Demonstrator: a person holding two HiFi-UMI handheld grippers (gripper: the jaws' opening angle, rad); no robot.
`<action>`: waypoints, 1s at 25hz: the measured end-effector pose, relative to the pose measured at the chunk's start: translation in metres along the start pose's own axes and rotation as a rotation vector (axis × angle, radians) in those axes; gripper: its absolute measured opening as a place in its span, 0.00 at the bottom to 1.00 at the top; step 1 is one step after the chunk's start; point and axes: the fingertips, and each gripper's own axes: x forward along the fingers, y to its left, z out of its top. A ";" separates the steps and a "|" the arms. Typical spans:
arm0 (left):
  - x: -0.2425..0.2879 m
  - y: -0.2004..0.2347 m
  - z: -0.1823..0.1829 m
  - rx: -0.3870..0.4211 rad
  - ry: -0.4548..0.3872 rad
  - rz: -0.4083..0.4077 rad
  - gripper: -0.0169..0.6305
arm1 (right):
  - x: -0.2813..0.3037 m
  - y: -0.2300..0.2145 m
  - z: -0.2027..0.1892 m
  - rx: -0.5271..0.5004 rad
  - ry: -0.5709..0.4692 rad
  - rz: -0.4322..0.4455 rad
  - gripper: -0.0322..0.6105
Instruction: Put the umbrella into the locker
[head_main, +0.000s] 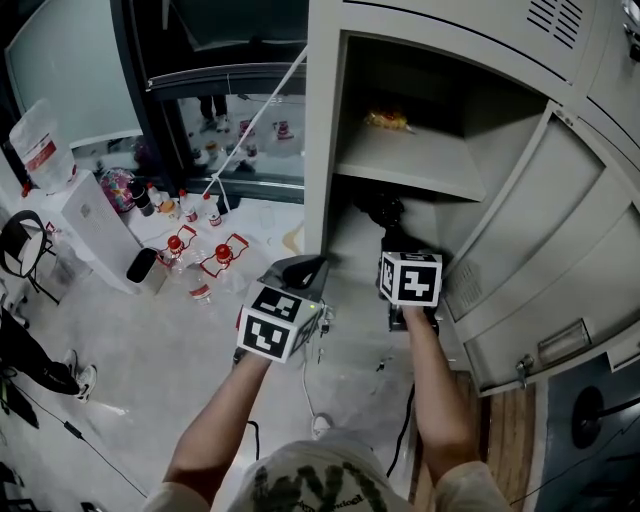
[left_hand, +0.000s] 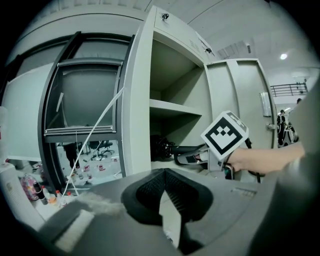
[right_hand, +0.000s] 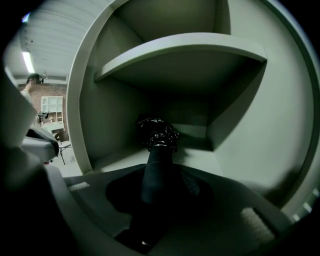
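Note:
The black folded umbrella (head_main: 384, 211) lies in the lower compartment of the open grey locker (head_main: 324, 120), canopy end deep inside. In the right gripper view its bunched canopy (right_hand: 157, 134) rests on the compartment floor and its handle runs back between my jaws. My right gripper (head_main: 394, 243) reaches into that compartment, shut on the umbrella's handle. The left gripper view shows the umbrella (left_hand: 164, 147) and the right gripper (left_hand: 194, 159) from the side. My left gripper (head_main: 300, 270) hangs outside the locker's left wall, jaws shut with nothing in them (left_hand: 164, 172).
A shelf (head_main: 400, 165) above the umbrella carries a small yellow packet (head_main: 388, 121). The locker door (head_main: 540, 250) stands open to the right. Bottles with red caps (head_main: 200, 255) crowd the floor at left. A white rod (head_main: 255, 120) leans by the window.

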 end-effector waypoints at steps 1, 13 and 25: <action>0.000 -0.002 0.000 0.001 -0.002 -0.005 0.03 | 0.000 0.001 -0.001 -0.004 0.010 0.004 0.21; -0.002 -0.015 -0.007 -0.002 0.007 -0.022 0.03 | -0.004 -0.009 -0.013 -0.020 0.032 0.003 0.30; -0.003 -0.039 -0.016 -0.006 0.010 -0.063 0.03 | -0.038 -0.016 -0.022 0.067 -0.039 0.025 0.36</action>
